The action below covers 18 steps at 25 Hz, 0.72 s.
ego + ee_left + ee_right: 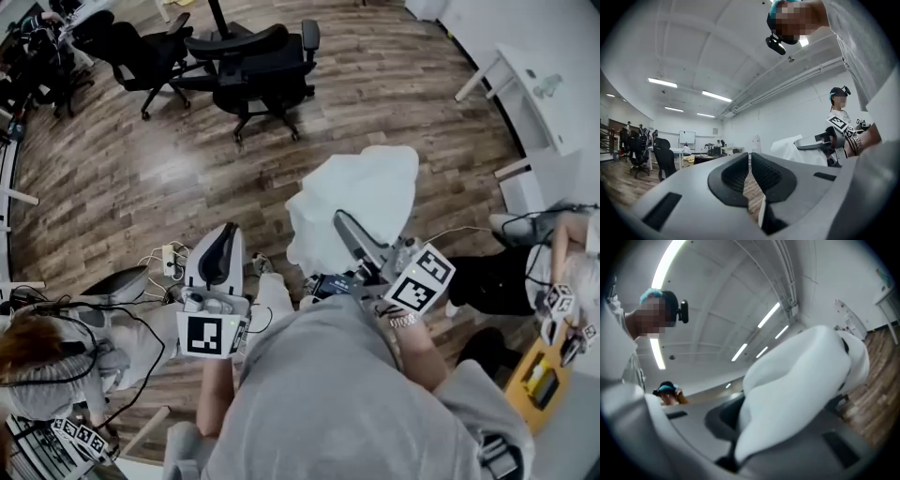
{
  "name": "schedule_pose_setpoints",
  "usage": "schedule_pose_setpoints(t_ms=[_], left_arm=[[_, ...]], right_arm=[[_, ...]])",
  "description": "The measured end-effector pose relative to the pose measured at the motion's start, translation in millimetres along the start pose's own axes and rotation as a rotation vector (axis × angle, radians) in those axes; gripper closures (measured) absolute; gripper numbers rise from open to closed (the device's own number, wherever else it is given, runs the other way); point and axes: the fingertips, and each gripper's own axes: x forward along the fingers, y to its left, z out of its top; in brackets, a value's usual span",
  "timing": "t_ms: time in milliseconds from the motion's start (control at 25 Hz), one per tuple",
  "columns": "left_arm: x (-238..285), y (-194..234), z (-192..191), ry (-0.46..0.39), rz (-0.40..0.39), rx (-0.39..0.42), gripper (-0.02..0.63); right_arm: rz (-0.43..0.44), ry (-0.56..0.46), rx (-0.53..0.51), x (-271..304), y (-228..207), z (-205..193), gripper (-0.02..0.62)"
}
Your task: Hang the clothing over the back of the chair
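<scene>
Wood flooring (122, 178) is stretching across an open office, with black office chairs (258, 66) standing at its far side.

Closest in, the right gripper (345, 225) is clamping a white piece of clothing (361, 192) between nearly closed jaws. The cloth is bulging out past them and hanging free above the floor, well apart from those chairs. Beside it, the left gripper (749, 164) is pointing level with its jaws pressed together and nothing between them, and it is not touching the cloth.

Carrying appears to be the step in hand: the clothing is lifted but is not yet lying over any chair back. The next move is likely calling for bringing it to a chair and raising it above the top of the back. It would then be lowered so that cloth is falling on both sides before the jaws let go. The left gripper, being free, could open and spread an edge.

Only the head view is showing how far off the chairs are standing. The right gripper view is showing the grip itself, with cloth filling the jaw gap. The left gripper view is showing its own empty jaws, and the right gripper with its cloth from the side.
</scene>
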Motion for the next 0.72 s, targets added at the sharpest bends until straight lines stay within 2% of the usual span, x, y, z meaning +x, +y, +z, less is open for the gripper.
schedule_pose_setpoints(t_ms=[720], left_arm=[[19,-19,-11,0.031,0.018,-0.016,0.555]], right_arm=[[0.005,0.019,-0.021,-9,-26,14,0.529]])
